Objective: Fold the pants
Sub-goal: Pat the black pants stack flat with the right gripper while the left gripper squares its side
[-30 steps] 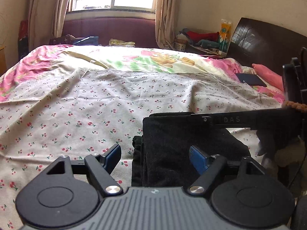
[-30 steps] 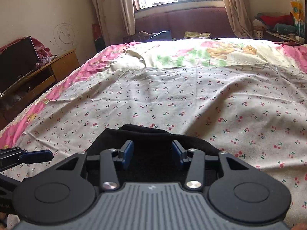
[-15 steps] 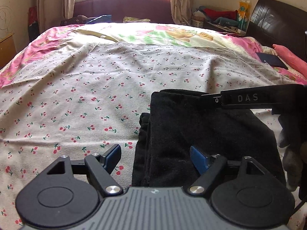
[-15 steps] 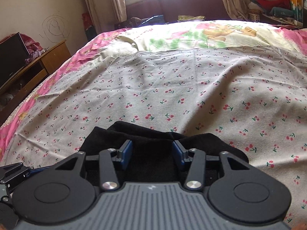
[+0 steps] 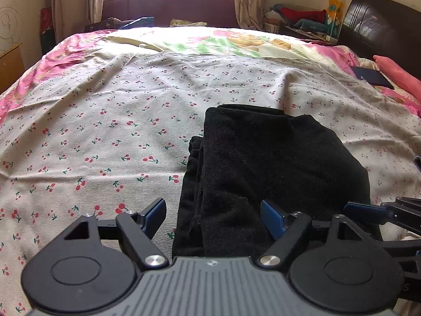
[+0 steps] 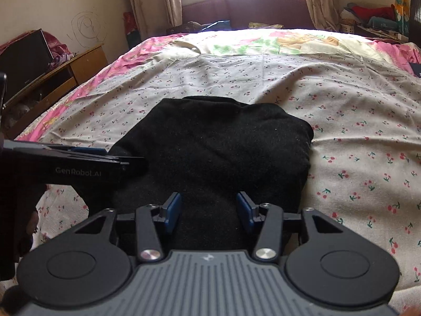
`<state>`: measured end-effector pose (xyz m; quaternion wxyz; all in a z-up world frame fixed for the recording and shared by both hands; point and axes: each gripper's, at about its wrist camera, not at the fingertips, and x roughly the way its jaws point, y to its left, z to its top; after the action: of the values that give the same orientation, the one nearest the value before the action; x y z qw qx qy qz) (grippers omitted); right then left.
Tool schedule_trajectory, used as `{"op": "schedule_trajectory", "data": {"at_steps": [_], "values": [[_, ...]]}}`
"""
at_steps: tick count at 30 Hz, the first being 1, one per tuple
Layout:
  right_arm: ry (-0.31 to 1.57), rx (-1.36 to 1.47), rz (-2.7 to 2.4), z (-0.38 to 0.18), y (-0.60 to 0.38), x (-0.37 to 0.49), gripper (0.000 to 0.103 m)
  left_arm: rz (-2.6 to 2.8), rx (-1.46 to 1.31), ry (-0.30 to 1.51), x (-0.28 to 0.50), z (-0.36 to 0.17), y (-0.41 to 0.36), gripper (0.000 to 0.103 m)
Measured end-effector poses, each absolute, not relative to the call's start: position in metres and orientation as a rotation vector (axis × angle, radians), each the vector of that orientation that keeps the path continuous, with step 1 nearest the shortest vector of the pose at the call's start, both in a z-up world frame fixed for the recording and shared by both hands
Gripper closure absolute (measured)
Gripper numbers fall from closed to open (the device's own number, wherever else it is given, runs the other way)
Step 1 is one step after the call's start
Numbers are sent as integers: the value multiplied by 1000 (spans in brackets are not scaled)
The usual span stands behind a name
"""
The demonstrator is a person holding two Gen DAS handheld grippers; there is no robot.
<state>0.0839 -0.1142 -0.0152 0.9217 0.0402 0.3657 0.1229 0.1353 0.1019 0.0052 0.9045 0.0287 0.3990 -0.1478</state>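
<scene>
**Folded Pants Lie Free as Both Grippers Draw Back**

With the cherry-print bedspread point(image 5: 110, 121) filling both views, I find the black pants point(image 5: 276, 163) lying on it as a compact folded stack at the near edge of the bed, nothing pinning them. A second ago my right gripper point(image 6: 208, 209) reached across the top of the stack in the left-wrist view; now only its blue tips show at the low right corner there, pulled back to the near edge. Its jaws stand partly spread over the cloth and pinch nothing. My left gripper point(image 5: 214, 217) has its jaws spread wide, one finger over the bedspread, the other over the pants, gripping neither. I judge the fold essentially done, with tidying at most left.

Only the left-wrist view shows the layered left edge of the stack, the dark headboard point(image 5: 381, 18) and a pink pillow point(image 5: 397, 75). Only the right-wrist view shows the wooden side cabinet point(image 6: 79, 65) and the stack's rounded right corner.
</scene>
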Motion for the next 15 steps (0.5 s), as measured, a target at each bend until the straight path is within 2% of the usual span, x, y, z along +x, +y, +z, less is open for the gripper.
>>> {"op": "schedule_trajectory", "data": {"at_steps": [6, 11, 15], "values": [[685, 122, 253, 8, -116, 66, 54, -285, 56, 785, 113, 17, 106, 11], [739, 115, 235, -8, -122, 58, 51, -271, -13, 842, 117, 7, 117, 9], [675, 177, 233, 6, -133, 43, 51, -239, -35, 794, 107, 21, 122, 9]]}}
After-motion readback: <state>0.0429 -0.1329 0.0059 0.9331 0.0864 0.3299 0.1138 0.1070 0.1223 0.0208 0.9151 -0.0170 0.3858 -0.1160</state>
